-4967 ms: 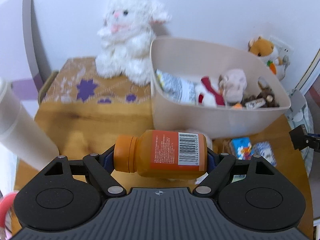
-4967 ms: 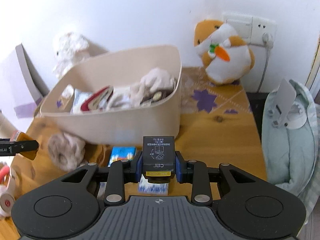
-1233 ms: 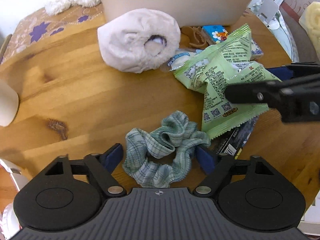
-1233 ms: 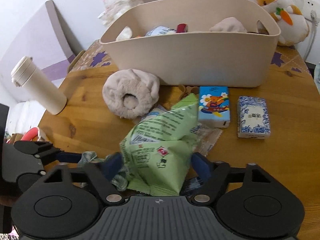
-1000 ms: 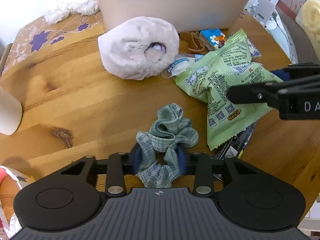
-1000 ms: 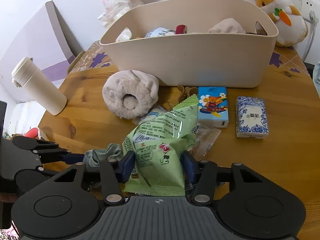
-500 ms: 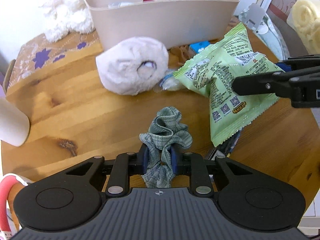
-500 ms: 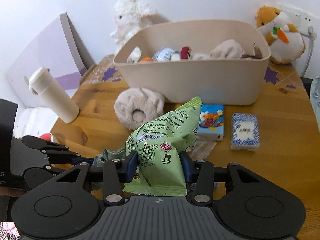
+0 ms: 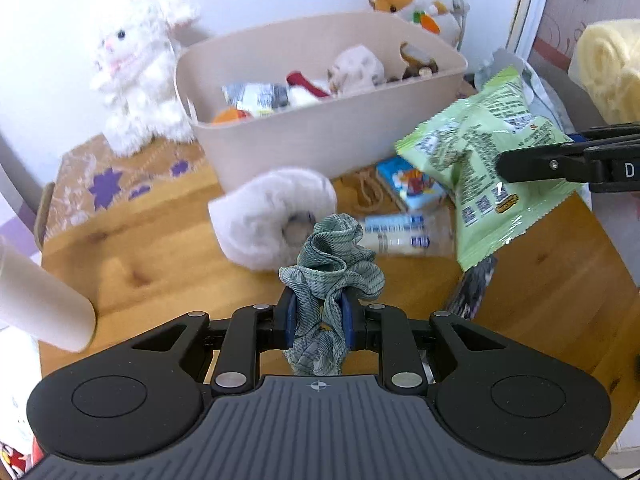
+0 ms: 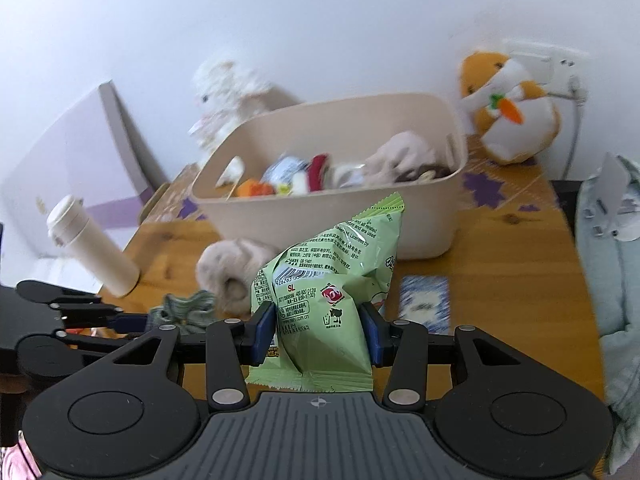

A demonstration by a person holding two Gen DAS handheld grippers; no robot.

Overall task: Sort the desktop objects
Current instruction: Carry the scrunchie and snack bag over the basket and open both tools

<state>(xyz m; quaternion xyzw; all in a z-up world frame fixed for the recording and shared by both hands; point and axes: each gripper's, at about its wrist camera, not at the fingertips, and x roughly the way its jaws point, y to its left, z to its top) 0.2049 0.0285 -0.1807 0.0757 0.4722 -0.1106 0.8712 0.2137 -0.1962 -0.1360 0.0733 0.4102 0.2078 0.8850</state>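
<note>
My left gripper (image 9: 319, 318) is shut on a grey-green fabric scrunchie (image 9: 332, 256) and holds it above the wooden table (image 9: 160, 240). My right gripper (image 10: 320, 330) is shut on a light green snack bag (image 10: 332, 292), lifted off the table; the bag also shows in the left wrist view (image 9: 480, 160). The beige storage bin (image 9: 332, 136) stands behind, holding several toys and packets; it also shows in the right wrist view (image 10: 420, 216). A pale plush ring toy (image 9: 272, 216) lies in front of the bin.
On the table lie a blue cartoon tissue pack (image 9: 412, 180), a clear wrapper (image 9: 396, 236), a dark packet (image 9: 472, 284) and a blue patterned pack (image 10: 424, 300). A cream tumbler (image 10: 92, 248) stands left. A white plush lamb (image 9: 136, 76) and an orange hamster plush (image 10: 508, 116) sit by the wall.
Both grippers have risen and tilted up toward the bin, carrying the scrunchie and the snack bag higher off the table. Both stay shut.
</note>
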